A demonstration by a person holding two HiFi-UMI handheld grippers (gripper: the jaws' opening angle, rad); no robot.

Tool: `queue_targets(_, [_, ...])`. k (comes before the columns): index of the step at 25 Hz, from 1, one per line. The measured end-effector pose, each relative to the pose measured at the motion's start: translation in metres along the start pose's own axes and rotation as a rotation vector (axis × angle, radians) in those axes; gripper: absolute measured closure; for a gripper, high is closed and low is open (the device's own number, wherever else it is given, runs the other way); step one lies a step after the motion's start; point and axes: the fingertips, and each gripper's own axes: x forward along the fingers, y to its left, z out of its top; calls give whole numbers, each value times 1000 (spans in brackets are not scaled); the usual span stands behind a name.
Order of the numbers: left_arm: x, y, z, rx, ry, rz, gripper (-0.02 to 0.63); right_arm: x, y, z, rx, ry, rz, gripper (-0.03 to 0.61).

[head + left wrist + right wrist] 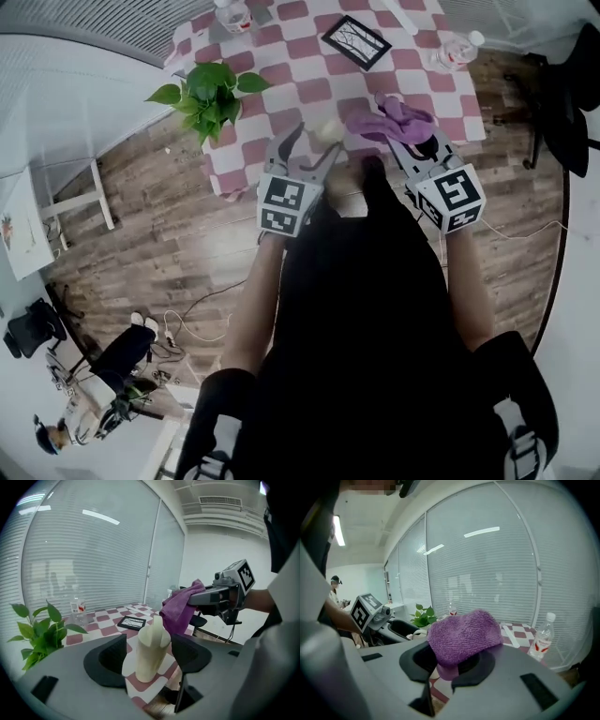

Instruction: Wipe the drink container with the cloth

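A cream drink container [151, 651] stands upright near the front edge of the pink-checked table [309, 89]. It sits between the jaws of my left gripper [150, 657], which is open; a strip of table shows between the left pad and the container. In the head view the container [329, 131] is just beyond my left gripper [312, 155]. My right gripper [452, 660] is shut on a bunched purple cloth [461, 637]. The cloth [180, 609] hangs just right of the container's top and slightly behind it. It is also in the head view [389, 120], ahead of my right gripper [410, 145].
A potted green plant [208, 94] stands at the table's left corner. A black picture frame [356, 40] lies further back. Water bottles stand at the far right [455, 52] and at the back [232, 14]. A dark chair [572, 94] is right of the table.
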Motion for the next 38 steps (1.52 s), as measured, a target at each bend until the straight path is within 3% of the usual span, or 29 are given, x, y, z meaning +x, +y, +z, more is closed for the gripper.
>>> queue_targets(7, [-3,-5,-1,-128,-5,209,321,28,-26,17,-73,-14,195,497])
queue_targets(16, [3,-11,-3,-317,-21,514,320,48,-59,23,-113,-8,336,497])
queue_targets(23, [8,-6,-3,-497,-73,720,311,52,-62,27,-163,9,440,497])
queue_targets(26, [8,-3,-3,-539,-94,796,307,54,-59,26,-178,17,474,496])
queue_targets(38, [21,5,-12,-551,-71,912,308,56,-60,25,-210,28,519,495])
